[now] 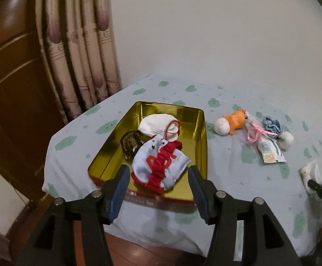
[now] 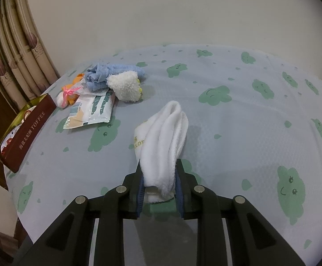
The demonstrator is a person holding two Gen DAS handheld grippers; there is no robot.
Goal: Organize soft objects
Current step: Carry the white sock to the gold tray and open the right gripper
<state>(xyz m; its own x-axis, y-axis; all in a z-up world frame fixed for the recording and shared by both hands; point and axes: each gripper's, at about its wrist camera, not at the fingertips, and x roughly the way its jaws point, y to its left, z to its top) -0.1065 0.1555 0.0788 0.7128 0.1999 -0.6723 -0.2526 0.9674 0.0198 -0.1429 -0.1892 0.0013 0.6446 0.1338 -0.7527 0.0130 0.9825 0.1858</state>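
A gold tin box [image 1: 201, 137] with a red outside lies on the table; in the right wrist view its red side [image 2: 28, 136] reads TOFFEE. Inside it lie a white and red printed cloth [image 1: 161, 166], a white cloth with red trim [image 1: 158, 125] and a dark patterned piece [image 1: 131, 143]. My left gripper [image 1: 158, 173] is open and empty, just in front of the printed cloth. My right gripper [image 2: 159, 166] is shut on a white towel [image 2: 165, 141] at the table's middle; it shows at the right edge of the left wrist view [image 1: 313, 185].
An orange plush toy [image 1: 236, 120], a blue cloth [image 2: 114, 74], a white fluffy piece [image 2: 126, 86], a pink ribbon [image 1: 255, 133] and a wipes packet [image 2: 90, 110] lie right of the box. A curtain [image 1: 81, 44] and wooden door [image 1: 10, 77] stand at left. The table edge [image 1: 161, 237] is near.
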